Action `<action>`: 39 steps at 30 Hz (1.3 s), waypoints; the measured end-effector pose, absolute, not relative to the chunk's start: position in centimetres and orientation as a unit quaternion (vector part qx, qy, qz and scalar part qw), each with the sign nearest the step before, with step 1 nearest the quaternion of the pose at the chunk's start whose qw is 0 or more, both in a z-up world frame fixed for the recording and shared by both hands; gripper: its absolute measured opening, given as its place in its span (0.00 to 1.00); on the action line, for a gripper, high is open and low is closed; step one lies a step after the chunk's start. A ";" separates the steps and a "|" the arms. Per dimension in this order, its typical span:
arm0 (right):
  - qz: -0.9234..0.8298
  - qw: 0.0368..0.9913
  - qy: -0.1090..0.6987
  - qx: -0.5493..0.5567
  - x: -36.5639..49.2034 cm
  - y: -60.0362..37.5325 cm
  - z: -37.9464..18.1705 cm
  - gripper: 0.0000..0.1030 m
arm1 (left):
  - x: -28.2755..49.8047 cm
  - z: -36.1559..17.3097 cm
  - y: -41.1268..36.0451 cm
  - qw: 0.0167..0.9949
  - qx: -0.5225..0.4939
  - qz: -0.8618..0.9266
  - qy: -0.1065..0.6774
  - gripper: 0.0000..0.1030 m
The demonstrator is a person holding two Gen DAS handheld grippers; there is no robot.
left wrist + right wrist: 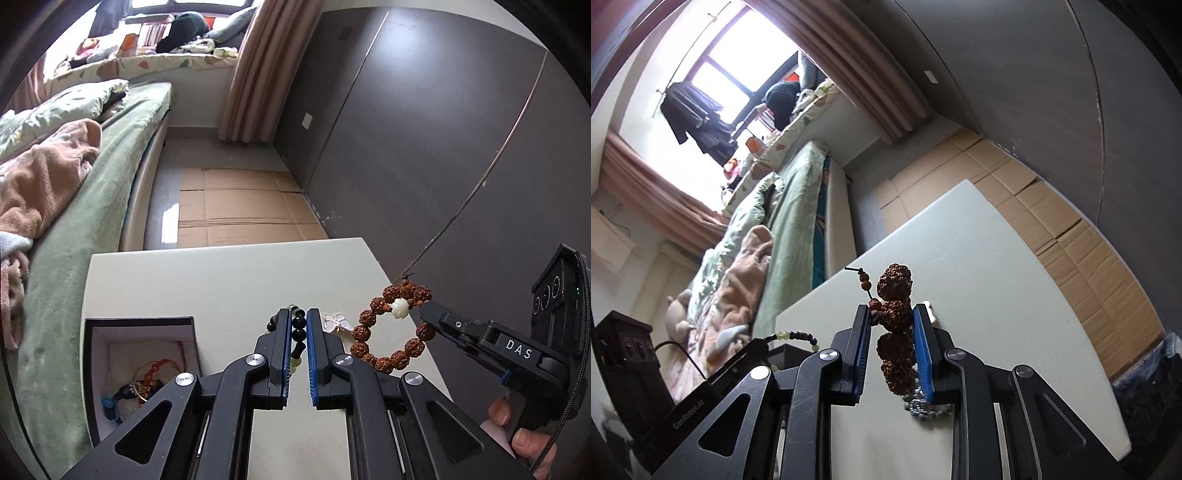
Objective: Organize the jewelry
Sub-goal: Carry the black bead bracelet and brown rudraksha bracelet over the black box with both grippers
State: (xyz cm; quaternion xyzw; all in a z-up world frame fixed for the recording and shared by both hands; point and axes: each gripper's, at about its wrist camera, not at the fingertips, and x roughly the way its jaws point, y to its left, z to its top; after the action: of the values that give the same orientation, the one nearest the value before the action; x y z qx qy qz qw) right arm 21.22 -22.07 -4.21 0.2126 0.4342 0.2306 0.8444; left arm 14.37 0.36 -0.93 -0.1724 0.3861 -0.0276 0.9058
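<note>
My left gripper [298, 317] is shut on a bracelet of black and pale green beads [297, 334], held above the white table [221, 280]. My right gripper [891, 314] is shut on a bracelet of knobbly brown seed beads [895, 317], lifted off the table. In the left wrist view that brown bracelet [388, 325] hangs as a ring with one white bead from the right gripper [424, 308] at the right. The black-beaded bracelet [798, 336] shows at the left of the right wrist view. An open dark jewelry box [140, 365] at the table's left holds several bracelets.
A white butterfly-shaped piece [338, 323] lies on the table between the grippers. A silver bead chain [923, 406] lies under the right gripper. A bed with green bedding [92, 192] runs along the table's left. Cardboard [240, 206] covers the floor beyond, with a dark wardrobe [424, 129] to the right.
</note>
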 end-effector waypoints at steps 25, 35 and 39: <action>0.298 0.836 0.412 0.205 17.0 -16.3 -2.6 0.23 | 11.0 -2.5 8.1 0.878 -0.219 0.036 0.424 0.13; 0.351 0.824 0.393 0.207 15.7 -13.1 -2.1 0.24 | 9.4 -2.2 11.8 0.876 -0.258 0.084 0.398 0.84; 0.375 0.819 0.384 0.202 15.2 -11.3 -1.7 0.24 | 9.1 -2.4 13.2 0.872 -0.272 0.094 0.396 0.84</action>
State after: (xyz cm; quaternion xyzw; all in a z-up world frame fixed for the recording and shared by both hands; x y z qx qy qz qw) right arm 15.18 -11.26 -1.69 0.2021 0.3841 0.3751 0.8191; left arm 9.08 13.18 -2.37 -0.2724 0.3962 0.0940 0.8718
